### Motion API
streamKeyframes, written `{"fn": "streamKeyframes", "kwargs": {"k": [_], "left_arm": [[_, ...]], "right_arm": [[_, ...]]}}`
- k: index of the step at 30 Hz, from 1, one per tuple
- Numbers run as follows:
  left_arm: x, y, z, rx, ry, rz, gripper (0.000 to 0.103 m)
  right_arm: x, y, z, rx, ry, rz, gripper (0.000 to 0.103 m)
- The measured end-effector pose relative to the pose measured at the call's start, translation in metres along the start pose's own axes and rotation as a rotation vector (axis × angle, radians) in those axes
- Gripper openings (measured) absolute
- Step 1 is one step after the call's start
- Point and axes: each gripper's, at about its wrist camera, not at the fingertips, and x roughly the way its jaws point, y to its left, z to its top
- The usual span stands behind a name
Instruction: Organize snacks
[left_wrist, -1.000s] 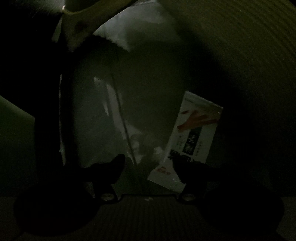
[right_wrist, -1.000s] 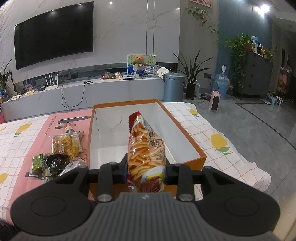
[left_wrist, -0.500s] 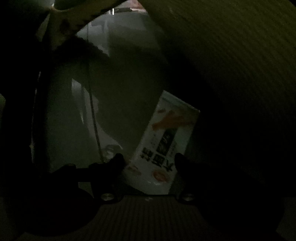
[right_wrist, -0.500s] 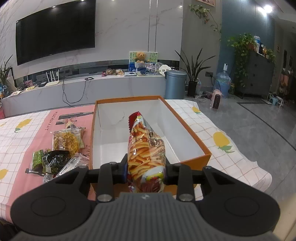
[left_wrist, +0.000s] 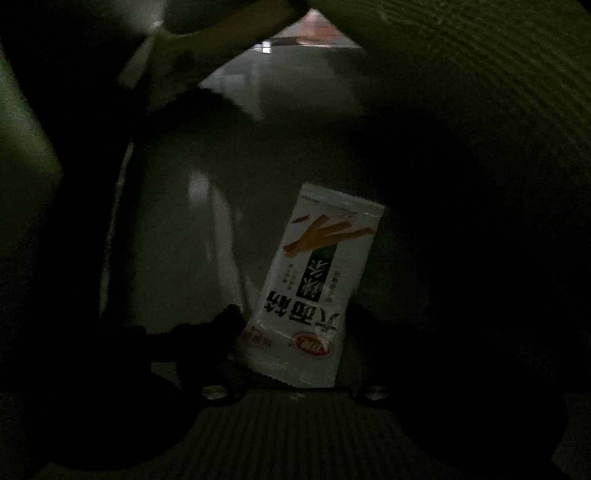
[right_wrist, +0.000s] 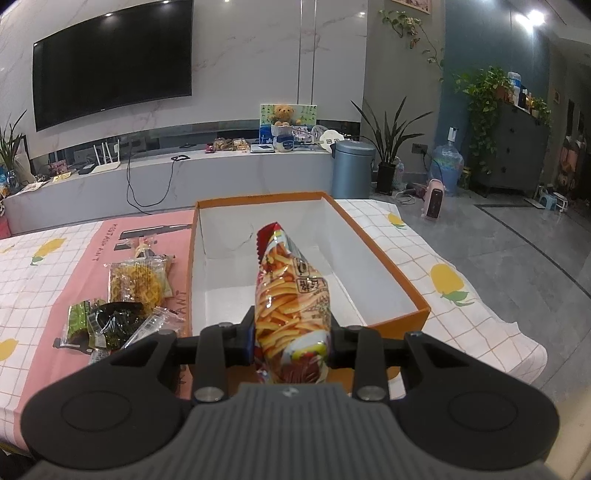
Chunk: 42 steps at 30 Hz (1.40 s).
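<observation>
- The right gripper (right_wrist: 291, 347) is clenched on a red bag of potato sticks (right_wrist: 291, 306), the pads pressing its lower half from both sides while the bag stands upright, just short of the near end of the orange box (right_wrist: 391, 262).
- The box sits on the checked tablecloth (right_wrist: 454, 295) with its white inside bare (nothing has gone in yet), so I judge this bag to be the first to be packed.
- The other snacks, a yellow noodle packet (right_wrist: 138, 282) and some dark green packets (right_wrist: 107, 321), lie on the pink mat (right_wrist: 44, 321) to the left of the box, close to its wall but outside it.
- The left gripper (left_wrist: 295, 328) works in a very dark spot; a white packet of stick snacks (left_wrist: 317, 288) lies between its fingers, tilted, with its lower edge nearest the camera.
- The left jaws have just been closing on that packet; the left finger (left_wrist: 225, 321) seems to meet its edge, but the right one is lost in shadow, so I cannot tell if the packet is gripped or free.
- To do the step well, carry the red bag forward over the near wall, lower it towards one side of the floor and lay it flat before letting go, which leaves room for the rest.
- For the white packet, centre it between the pads before closing; a pinch on one corner would likely let the slick wrapper swing or slip.
</observation>
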Motion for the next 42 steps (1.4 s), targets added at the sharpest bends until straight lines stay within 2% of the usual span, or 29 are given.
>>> {"fn": "streamKeyframes", "kwargs": {"k": [3, 5, 6, 7, 10, 12, 13, 16, 21, 25, 34, 39, 42], "left_arm": [[-0.005, 0.000, -0.008, 0.000, -0.003, 0.037, 0.067], [-0.002, 0.007, -0.004, -0.053, 0.032, 0.043, 0.078], [-0.001, 0.008, 0.000, -0.073, 0.048, 0.049, 0.089], [0.001, 0.008, 0.004, -0.076, 0.053, 0.055, 0.093], [0.007, 0.001, 0.011, 0.016, 0.002, -0.006, 0.093], [0.009, -0.002, 0.015, 0.046, -0.006, -0.044, 0.083], [0.008, -0.002, 0.018, 0.051, -0.004, -0.044, 0.059], [0.003, 0.003, 0.021, 0.016, 0.008, -0.048, 0.054], [-0.010, 0.022, 0.027, -0.153, -0.035, -0.007, 0.051], [-0.034, 0.026, 0.043, -0.245, -0.120, 0.012, 0.051], [-0.067, 0.029, 0.061, -0.327, -0.241, 0.034, 0.051], [-0.099, 0.029, 0.067, -0.368, -0.402, 0.029, 0.050], [-0.121, 0.030, 0.069, -0.397, -0.498, -0.006, 0.050]], "right_arm": [[-0.001, -0.003, 0.000, 0.013, -0.001, 0.003, 0.032], [-0.001, -0.003, -0.001, 0.015, -0.003, 0.006, 0.032], [-0.001, -0.003, -0.001, 0.014, -0.002, 0.008, 0.032], [-0.001, -0.002, -0.001, 0.013, -0.001, 0.010, 0.032], [0.001, -0.001, -0.001, 0.012, 0.003, 0.008, 0.032], [0.002, -0.001, -0.001, 0.012, 0.005, 0.009, 0.032], [0.002, 0.000, -0.001, 0.010, 0.007, 0.007, 0.032], [0.002, 0.001, 0.000, 0.008, 0.009, 0.012, 0.032], [0.001, -0.002, 0.000, 0.018, 0.006, 0.012, 0.032], [0.001, 0.000, -0.001, 0.015, 0.008, 0.020, 0.032], [0.004, 0.001, -0.003, 0.015, 0.017, 0.022, 0.032], [0.004, 0.000, -0.003, 0.009, 0.022, 0.005, 0.032], [0.006, -0.003, -0.003, 0.011, 0.024, -0.019, 0.032]]}}
